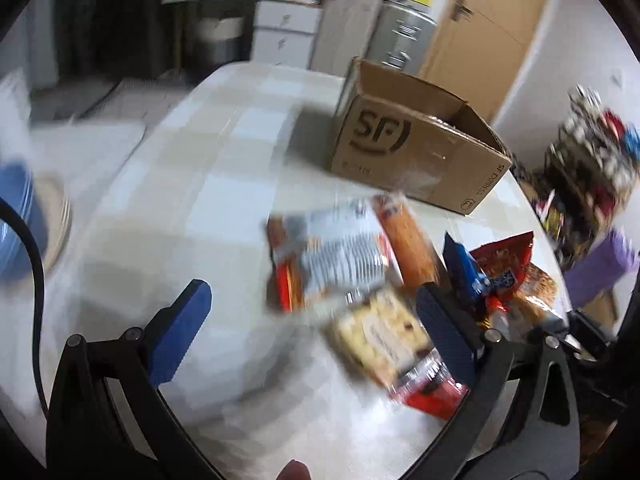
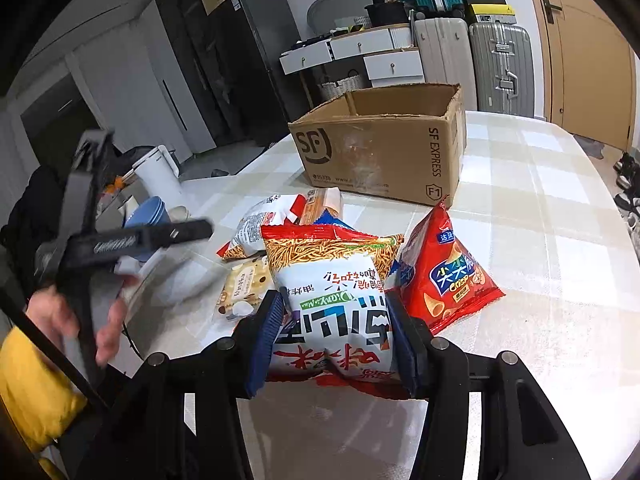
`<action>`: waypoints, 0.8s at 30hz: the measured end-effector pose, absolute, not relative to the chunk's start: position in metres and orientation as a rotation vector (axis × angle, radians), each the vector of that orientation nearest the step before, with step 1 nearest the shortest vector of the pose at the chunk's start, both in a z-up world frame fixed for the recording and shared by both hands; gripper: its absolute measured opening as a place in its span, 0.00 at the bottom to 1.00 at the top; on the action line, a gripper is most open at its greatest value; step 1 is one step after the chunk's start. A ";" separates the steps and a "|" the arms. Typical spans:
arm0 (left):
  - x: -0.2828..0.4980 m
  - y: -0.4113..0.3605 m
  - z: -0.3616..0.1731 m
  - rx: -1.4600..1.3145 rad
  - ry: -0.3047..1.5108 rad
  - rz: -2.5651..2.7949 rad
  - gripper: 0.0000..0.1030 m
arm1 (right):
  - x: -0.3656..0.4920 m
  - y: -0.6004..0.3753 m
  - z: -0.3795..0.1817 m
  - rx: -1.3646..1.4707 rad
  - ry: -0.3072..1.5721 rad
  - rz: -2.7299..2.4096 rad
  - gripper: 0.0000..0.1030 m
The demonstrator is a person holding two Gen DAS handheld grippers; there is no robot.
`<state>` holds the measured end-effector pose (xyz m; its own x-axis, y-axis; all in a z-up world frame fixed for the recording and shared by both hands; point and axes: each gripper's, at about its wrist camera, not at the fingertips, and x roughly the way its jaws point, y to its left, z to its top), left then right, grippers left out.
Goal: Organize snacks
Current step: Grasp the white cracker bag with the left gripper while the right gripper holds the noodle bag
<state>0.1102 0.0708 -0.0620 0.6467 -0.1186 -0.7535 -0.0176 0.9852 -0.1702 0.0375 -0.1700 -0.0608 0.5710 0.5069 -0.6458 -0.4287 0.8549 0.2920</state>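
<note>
Right gripper (image 2: 332, 340): clamped on noodle bag (image 2: 332, 304) | box (image 2: 380, 148) lies straight ahead beyond the snack pile, nearer this hand | left gripper (image 1: 312, 320): jaws apart, empty.

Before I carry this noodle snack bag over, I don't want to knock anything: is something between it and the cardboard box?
Yes. The right gripper is clamped on the noodle snack bag, and other snack packets lie on the table between it and the cardboard box. The red chip bag sits just right. The box is open; lifting over should clear them.
</note>
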 end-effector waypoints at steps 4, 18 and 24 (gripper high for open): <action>0.147 0.068 -0.067 -0.026 0.897 -0.124 0.99 | 0.040 -0.172 -0.062 0.125 0.799 0.554 0.50; 0.210 0.047 -0.104 -0.171 1.113 -0.089 0.99 | 0.047 -0.163 -0.068 0.123 0.827 0.570 0.50; 0.211 0.050 -0.112 -0.224 1.136 -0.057 0.86 | 0.046 -0.170 -0.066 0.142 0.823 0.564 0.50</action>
<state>0.2111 0.0503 -0.1117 0.4224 -0.1585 -0.8924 -0.0686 0.9762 -0.2058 0.0464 -0.1696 -0.0664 0.5433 0.5271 -0.6535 -0.4194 0.8447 0.3326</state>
